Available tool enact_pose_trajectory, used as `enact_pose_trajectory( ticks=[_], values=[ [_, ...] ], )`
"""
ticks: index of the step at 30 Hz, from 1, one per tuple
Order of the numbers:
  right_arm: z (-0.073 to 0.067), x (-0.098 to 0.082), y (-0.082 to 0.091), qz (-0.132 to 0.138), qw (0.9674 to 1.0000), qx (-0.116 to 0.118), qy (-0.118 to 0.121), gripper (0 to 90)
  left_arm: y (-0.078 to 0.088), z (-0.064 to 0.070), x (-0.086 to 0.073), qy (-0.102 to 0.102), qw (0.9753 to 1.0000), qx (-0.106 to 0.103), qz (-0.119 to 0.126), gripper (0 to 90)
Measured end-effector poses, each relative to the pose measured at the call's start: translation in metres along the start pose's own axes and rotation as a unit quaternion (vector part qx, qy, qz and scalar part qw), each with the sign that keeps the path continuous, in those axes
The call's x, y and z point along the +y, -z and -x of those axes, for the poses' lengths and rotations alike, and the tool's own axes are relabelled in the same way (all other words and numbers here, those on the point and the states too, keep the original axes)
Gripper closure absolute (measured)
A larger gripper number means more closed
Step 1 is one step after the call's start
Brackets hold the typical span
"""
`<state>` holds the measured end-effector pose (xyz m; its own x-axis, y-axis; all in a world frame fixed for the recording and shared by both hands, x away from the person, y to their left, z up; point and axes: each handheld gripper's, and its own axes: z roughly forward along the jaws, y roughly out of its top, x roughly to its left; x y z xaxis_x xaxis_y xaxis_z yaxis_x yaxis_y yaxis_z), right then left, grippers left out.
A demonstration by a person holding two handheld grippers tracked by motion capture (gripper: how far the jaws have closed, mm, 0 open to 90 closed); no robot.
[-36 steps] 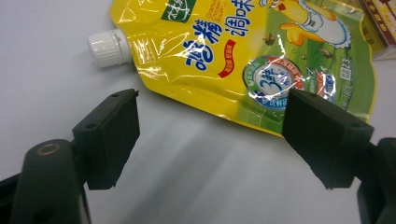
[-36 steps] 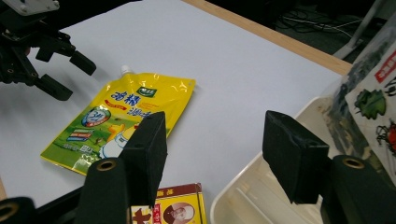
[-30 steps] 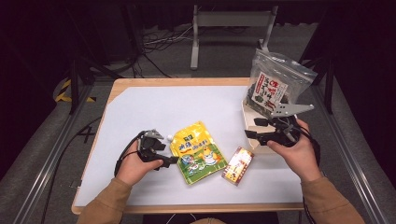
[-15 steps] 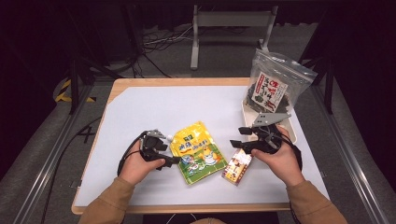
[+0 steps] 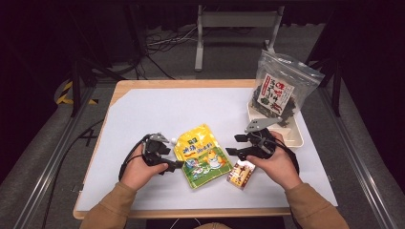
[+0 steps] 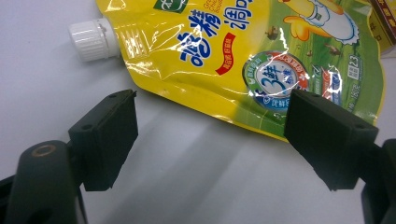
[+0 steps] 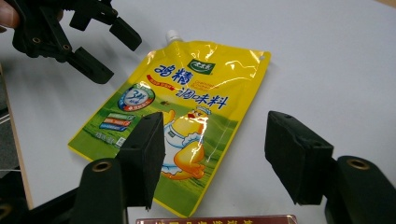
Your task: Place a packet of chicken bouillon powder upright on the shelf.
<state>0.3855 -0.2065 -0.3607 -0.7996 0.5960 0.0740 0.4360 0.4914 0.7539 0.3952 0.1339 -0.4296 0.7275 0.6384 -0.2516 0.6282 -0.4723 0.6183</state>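
Left jaws: we see the left gripper (image 5: 175, 164) with its jaws apart and nothing between them; in the left gripper view they stand just short of the pouch's near edge, over bare counter.
Right jaws: the right gripper (image 5: 233, 144) also has its jaws spread wide and empty; in the right gripper view they frame the chicken picture from above, without touching it.
Pouch, place: the yellow spouted seasoning pouch (image 5: 202, 155) lies flat on the white counter (image 5: 143, 114), between the two grippers, spout toward the left gripper.
Pouch, looks: glossy yellow film fading to green at the bottom, blue lettering, a cartoon chicken in an apron, a round blue badge and a white screw cap (image 6: 91, 41) at one corner; it looks soft and a little crinkled.
Progress: we judge the work barely begun, since the pouch is not yet gripped by either side; closing on it and lifting are left.
Around it: a small red and gold box (image 5: 241, 174) lies just beside the pouch, under the right hand; a clear bag of dark dried food (image 5: 279, 90) stands in a white tray (image 5: 297, 138) at the far right.
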Motion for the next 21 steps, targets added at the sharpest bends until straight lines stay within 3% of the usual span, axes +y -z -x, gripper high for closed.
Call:
enact_pose_trajectory(
  ticks=[8,13,21],
  values=[
    [-0.003,0.009,-0.02,-0.04,0.999,0.013,-0.018,39.5,0.001,0.001,-0.002,-0.012,0.9999,-0.002,-0.006,20.9],
    [0.0,0.012,-0.038,-0.071,0.9969,0.014,-0.029,38.8,0.002,0.002,-0.004,-0.015,0.9998,-0.004,-0.009,23.7],
    [0.004,0.012,-0.06,-0.099,0.9936,0.018,-0.05,34.2,0.001,0.002,-0.004,-0.02,0.9996,-0.011,-0.015,28.0]
  ],
)
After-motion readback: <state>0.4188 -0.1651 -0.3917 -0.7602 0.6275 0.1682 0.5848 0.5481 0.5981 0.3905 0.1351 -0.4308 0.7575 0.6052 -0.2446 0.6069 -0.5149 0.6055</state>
